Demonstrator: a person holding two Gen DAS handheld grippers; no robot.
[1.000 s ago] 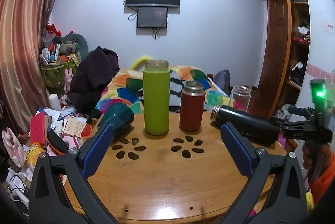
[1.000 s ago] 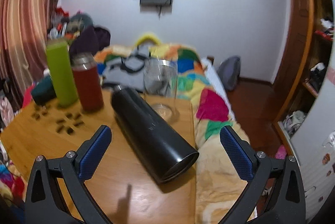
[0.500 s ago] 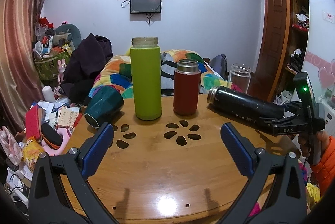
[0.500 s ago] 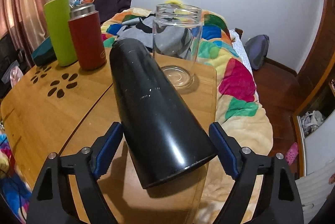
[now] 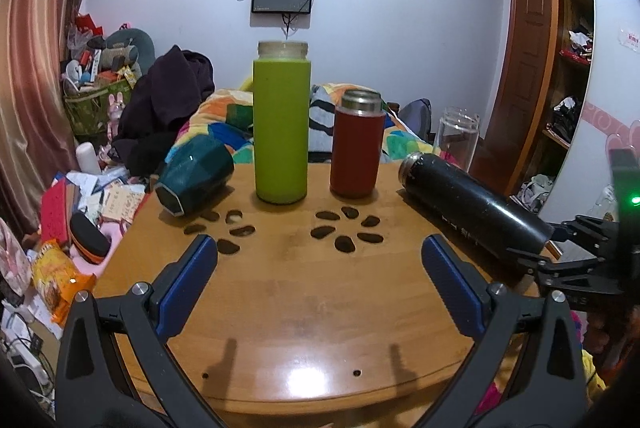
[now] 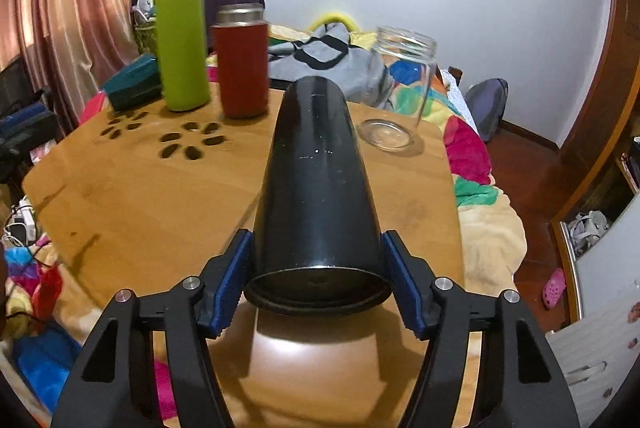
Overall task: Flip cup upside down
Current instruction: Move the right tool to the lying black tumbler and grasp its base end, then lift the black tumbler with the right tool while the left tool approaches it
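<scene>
Black cup [image 6: 316,180] lies on its side on tabletop [image 6: 132,188], long axis straight ahead of right tool [image 6: 316,288], pads clamping its base end (left tool [image 5: 320,288] wide open, empty).

Dim indoor light, strong fisheye bend, dark corners.
Overhead glare sits on the round glossy wooden bench [image 5: 304,378]; both views are sharp.
</scene>
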